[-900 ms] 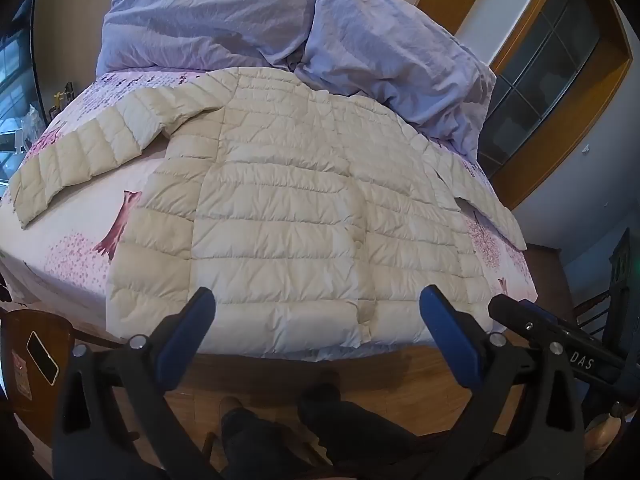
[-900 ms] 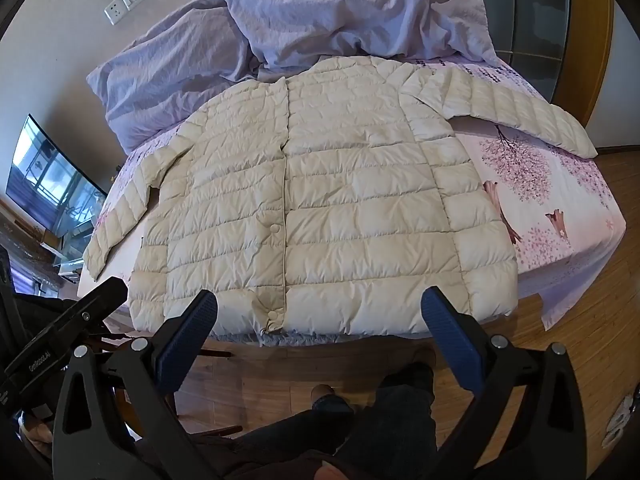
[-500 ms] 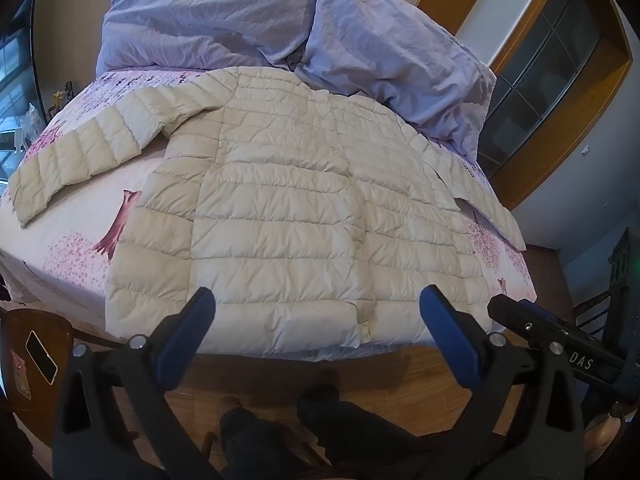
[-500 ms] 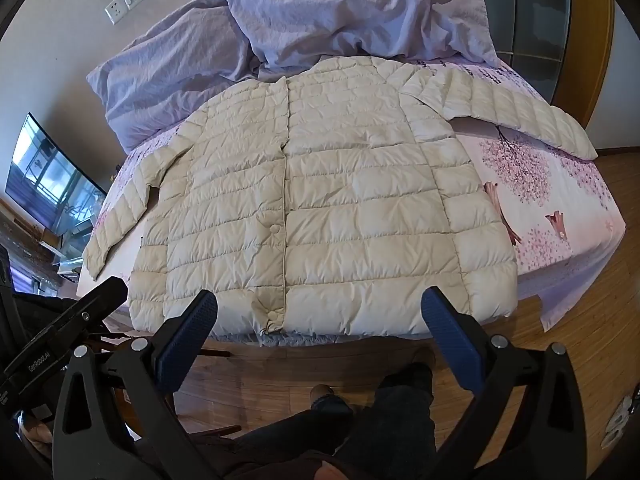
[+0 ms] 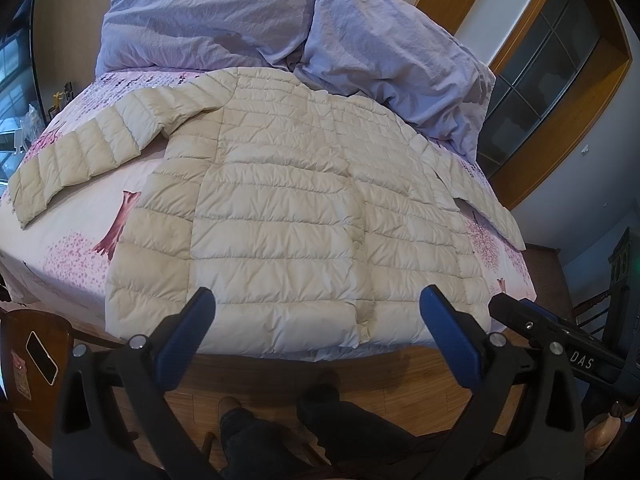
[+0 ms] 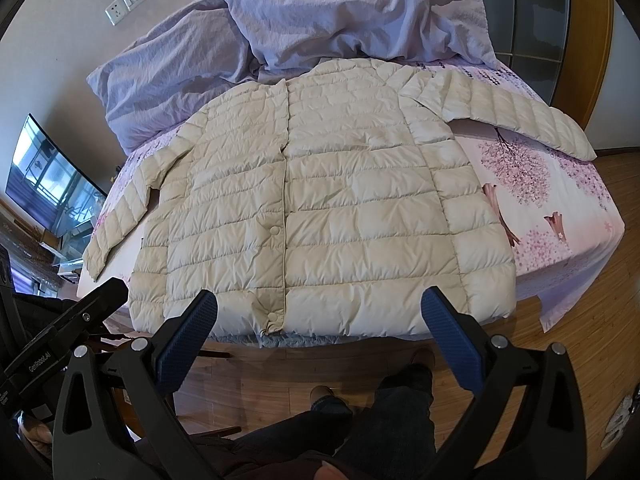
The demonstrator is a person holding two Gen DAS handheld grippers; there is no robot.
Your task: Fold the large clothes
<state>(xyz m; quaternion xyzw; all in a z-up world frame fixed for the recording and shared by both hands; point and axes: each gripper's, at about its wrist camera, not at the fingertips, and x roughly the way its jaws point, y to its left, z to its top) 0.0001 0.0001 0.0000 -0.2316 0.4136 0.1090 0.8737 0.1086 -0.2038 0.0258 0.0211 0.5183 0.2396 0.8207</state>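
A cream quilted puffer jacket (image 5: 288,208) (image 6: 328,216) lies flat on the bed, front up, snaps closed, both sleeves spread out to the sides, hem at the near bed edge. My left gripper (image 5: 316,312) hangs open above the hem, nothing between its blue pads. My right gripper (image 6: 318,312) is also open and holds nothing, hovering just short of the hem. In the left wrist view the right gripper's body (image 5: 560,340) shows at the right; in the right wrist view the left gripper's body (image 6: 60,336) shows at the left.
Rumpled lilac pillows and duvet (image 5: 280,28) (image 6: 340,20) pile up behind the collar. The pink floral sheet (image 6: 560,216) covers the bed. A person's legs (image 6: 380,408) stand on the wooden floor. A phone (image 5: 42,358) lies on a brown stool at the left. A TV (image 6: 44,184) stands at the far left.
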